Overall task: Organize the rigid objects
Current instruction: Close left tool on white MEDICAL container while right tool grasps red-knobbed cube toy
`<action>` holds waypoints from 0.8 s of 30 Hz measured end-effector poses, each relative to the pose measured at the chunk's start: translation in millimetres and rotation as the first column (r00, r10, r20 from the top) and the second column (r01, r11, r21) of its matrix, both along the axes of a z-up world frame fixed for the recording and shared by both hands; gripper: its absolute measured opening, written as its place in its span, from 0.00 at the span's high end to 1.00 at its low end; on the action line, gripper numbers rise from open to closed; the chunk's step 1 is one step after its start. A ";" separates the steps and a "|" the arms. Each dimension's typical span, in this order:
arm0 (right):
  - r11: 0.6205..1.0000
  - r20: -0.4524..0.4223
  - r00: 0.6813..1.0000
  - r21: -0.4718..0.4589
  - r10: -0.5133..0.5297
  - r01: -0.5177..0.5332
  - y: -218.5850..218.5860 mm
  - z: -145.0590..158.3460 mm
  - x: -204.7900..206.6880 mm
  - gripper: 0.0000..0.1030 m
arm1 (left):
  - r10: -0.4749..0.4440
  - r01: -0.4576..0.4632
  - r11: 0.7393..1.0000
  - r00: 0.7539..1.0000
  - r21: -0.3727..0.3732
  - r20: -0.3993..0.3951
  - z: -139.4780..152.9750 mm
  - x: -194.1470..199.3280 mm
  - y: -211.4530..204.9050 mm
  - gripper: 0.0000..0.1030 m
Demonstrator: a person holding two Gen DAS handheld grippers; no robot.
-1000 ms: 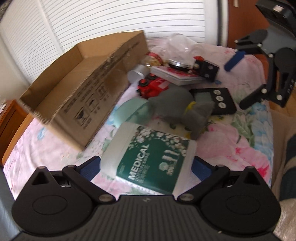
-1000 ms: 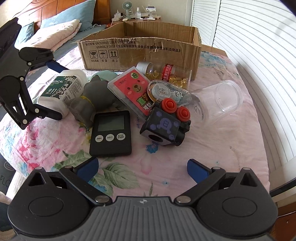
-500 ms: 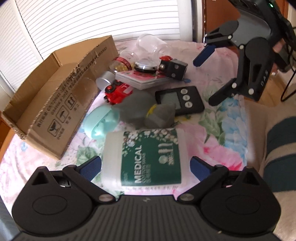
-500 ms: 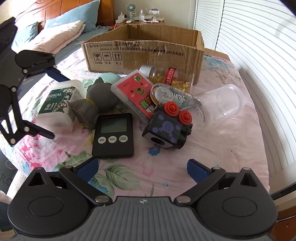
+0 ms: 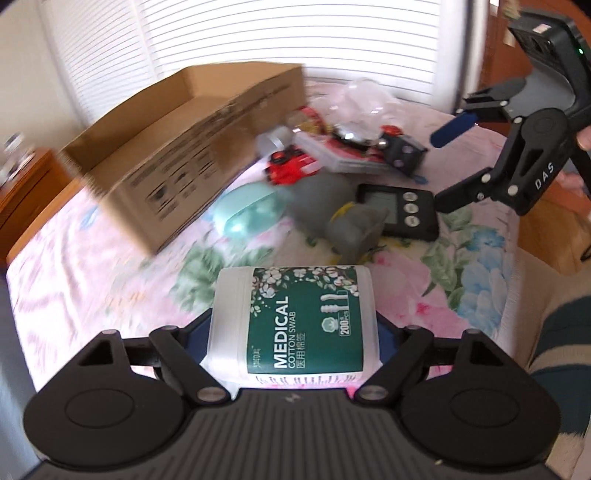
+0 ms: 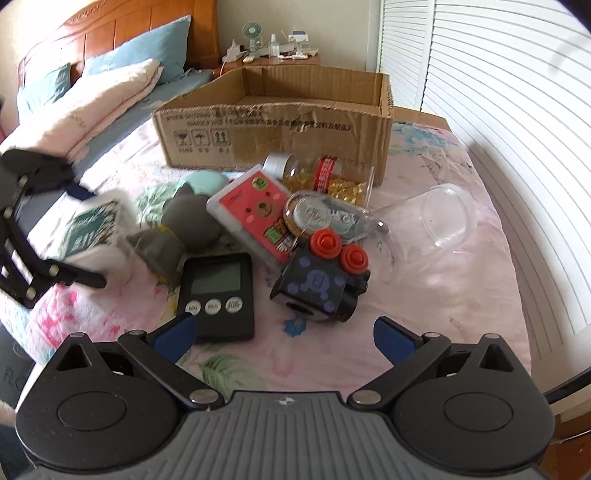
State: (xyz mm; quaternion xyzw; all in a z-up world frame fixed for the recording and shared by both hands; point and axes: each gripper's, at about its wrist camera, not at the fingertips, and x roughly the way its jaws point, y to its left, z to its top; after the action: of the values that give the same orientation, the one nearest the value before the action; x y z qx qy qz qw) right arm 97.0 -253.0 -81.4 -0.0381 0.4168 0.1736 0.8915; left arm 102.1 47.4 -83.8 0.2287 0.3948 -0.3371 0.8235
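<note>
Jaws on the left gripper (image 5: pixel 293 332) have just been closing and now clamp the cotton swab tub (image 5: pixel 295 321) near the bed's (image 5: pixel 424 273) front edge. Right gripper (image 6: pixel 282 334) hovers with jaws apart and empty; the cardboard box (image 6: pixel 280 129) looks like the next stop.

We see a bed (image 6: pixel 424 295) under a pink floral sheet, blue and pink pillows (image 6: pixel 122 74) stacked against its wooden headboard (image 6: pixel 110 26), a small fan (image 6: pixel 252 34) on the nightstand (image 6: pixel 280 61), white louvred doors (image 6: pixel 498 92) alongside.
</note>
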 end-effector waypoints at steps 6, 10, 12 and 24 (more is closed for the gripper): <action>0.995 -0.005 0.999 0.084 -0.045 0.045 -8.6 -3.6 18.7 0.01 | 0.095 -0.095 0.995 0.995 -0.032 0.006 -2.2 -5.9 10.8 0.20; 0.995 0.004 0.998 0.082 -0.062 0.061 -7.9 -7.6 24.1 0.07 | 0.100 -0.099 0.995 0.995 -0.031 0.006 -2.8 -4.0 10.7 0.19; 0.995 0.017 0.997 0.070 -0.072 0.071 -7.4 -8.8 24.1 0.16 | 0.100 -0.099 0.995 0.995 -0.026 0.007 -3.6 -2.5 8.0 0.19; 0.997 0.043 0.996 -0.018 -0.073 0.074 -8.1 -3.9 8.2 0.40 | 0.123 -0.123 0.992 0.992 -0.003 0.008 -4.2 -2.1 5.8 0.19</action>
State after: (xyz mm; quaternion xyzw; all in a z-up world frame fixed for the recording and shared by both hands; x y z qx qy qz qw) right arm 105.2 -261.2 -85.3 -0.0353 0.4007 0.1357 0.9054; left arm 100.0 53.2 -88.0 0.2043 0.4041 -0.2855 0.8446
